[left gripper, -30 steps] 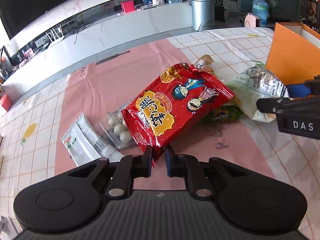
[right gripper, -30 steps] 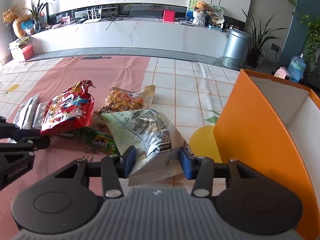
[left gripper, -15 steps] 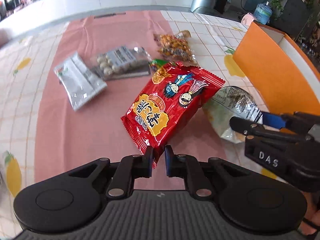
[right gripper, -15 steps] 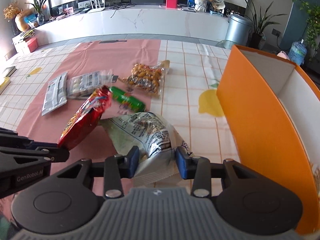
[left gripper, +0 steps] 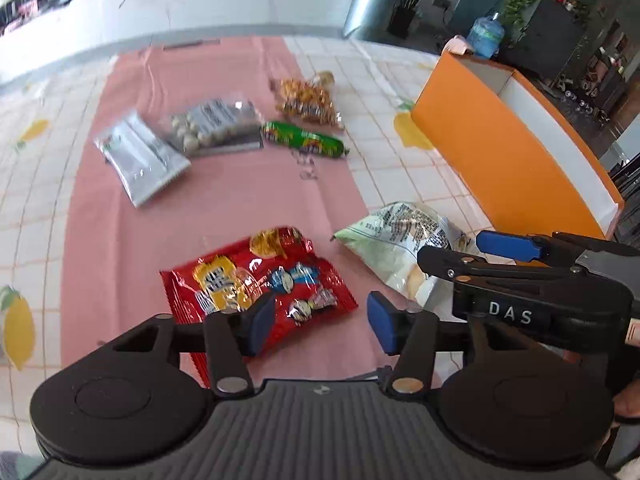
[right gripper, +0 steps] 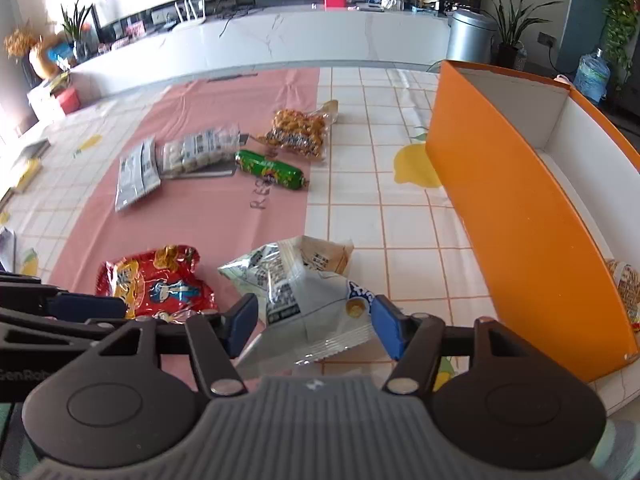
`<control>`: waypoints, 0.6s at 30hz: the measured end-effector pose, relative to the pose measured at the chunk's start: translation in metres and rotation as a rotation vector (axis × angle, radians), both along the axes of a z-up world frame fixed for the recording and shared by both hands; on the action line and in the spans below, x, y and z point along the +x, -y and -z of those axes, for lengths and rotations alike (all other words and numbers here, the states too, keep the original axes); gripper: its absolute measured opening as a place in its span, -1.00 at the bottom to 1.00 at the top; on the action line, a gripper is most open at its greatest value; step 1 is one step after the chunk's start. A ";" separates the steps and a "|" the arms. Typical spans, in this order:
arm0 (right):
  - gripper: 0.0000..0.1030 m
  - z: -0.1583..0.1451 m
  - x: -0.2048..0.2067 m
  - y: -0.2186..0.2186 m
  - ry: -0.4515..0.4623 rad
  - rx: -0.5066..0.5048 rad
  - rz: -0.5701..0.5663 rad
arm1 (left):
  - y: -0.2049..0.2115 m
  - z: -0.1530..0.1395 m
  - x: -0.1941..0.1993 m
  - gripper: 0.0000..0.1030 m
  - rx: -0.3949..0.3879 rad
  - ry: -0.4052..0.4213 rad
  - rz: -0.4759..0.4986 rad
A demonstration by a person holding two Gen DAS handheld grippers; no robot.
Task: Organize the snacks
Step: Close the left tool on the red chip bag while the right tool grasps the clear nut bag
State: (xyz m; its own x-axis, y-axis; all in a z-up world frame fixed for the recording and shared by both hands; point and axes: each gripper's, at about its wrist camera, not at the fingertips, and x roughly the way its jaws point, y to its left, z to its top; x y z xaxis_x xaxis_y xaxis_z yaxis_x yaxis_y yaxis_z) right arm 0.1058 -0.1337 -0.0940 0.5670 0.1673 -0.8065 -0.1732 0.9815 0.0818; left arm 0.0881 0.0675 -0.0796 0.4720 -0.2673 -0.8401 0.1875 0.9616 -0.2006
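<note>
— Both bags dropped since the earlier frames, right?
— Yep. Red snack bag (left gripper: 256,284) had been pinched in the left gripper (left gripper: 316,322); its jaws had just been opening, and the bag lay flat on the pink cloth (left gripper: 224,200) under and just ahead of the left pad, not squeezed. Nothing pressed btwn the pads.
— And the other 1?
— Same. Right gripper (right gripper: 314,326) had just been spreading too. Pale green-white bag (right gripper: 296,284) sat btwn its blue pads, crimped end toward the cam, but w/ gaps both sides, so loose, resting on the cloth. Both bags lay close together, red 1 to the left.
— Box?
— Orange box (right gripper: 516,216) stood right of the right gripper, near, open top, white inside. 1 packet showed in its near corner; couldn't tell what kind.
— Rest of the snacks?
— Well ahead of both tools: green tube snack (right gripper: 270,170), clear bag of yellow-brown bits (right gripper: 298,134) beyond it, pack of pale round balls (right gripper: 200,152) to the left, then 2 silver sachets (right gripper: 136,172) farther left. All apart from the grippers.
</note>
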 end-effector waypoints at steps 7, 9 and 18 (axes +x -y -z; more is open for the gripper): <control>0.35 -0.007 -0.002 0.023 0.035 0.082 0.064 | -0.003 -0.016 0.007 0.53 0.043 0.108 0.103; 0.36 -0.007 -0.001 0.031 0.042 0.115 0.087 | 0.001 -0.014 0.016 0.54 0.064 0.112 0.157; 0.36 0.001 0.012 0.035 0.028 0.165 0.009 | 0.014 0.015 0.045 0.55 0.220 -0.032 0.500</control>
